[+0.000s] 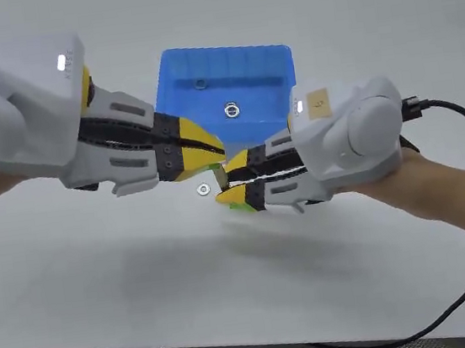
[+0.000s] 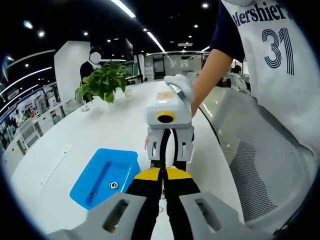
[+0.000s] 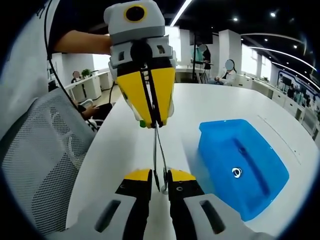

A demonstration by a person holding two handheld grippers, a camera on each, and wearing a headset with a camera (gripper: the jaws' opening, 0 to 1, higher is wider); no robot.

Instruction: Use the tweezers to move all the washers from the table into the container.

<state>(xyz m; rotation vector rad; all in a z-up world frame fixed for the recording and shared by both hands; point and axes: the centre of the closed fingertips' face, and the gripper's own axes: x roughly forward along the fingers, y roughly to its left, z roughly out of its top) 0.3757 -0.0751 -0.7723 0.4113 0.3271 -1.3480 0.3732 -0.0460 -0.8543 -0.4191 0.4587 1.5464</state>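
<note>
A blue container (image 1: 172,84) stands at the back of the white table (image 1: 100,267), with a washer (image 1: 231,110) and a smaller one (image 1: 200,83) inside. One loose washer (image 1: 204,189) lies on the table just in front of it. My two grippers meet tip to tip above that washer. The left gripper (image 1: 213,153) comes in from the left and the right gripper (image 1: 232,182) from the right. Thin metal tweezers (image 3: 159,155) run from the left gripper's shut yellow jaws (image 3: 155,122) down into my right gripper (image 3: 160,181), whose jaws sit tight against the tweezer tips.
A black cable (image 1: 464,120) trails from the right gripper off the table's front edge. A mesh chair (image 2: 260,170) and the person's jersey (image 2: 270,45) stand to the right in the left gripper view. A potted plant (image 2: 102,82) stands far down the table.
</note>
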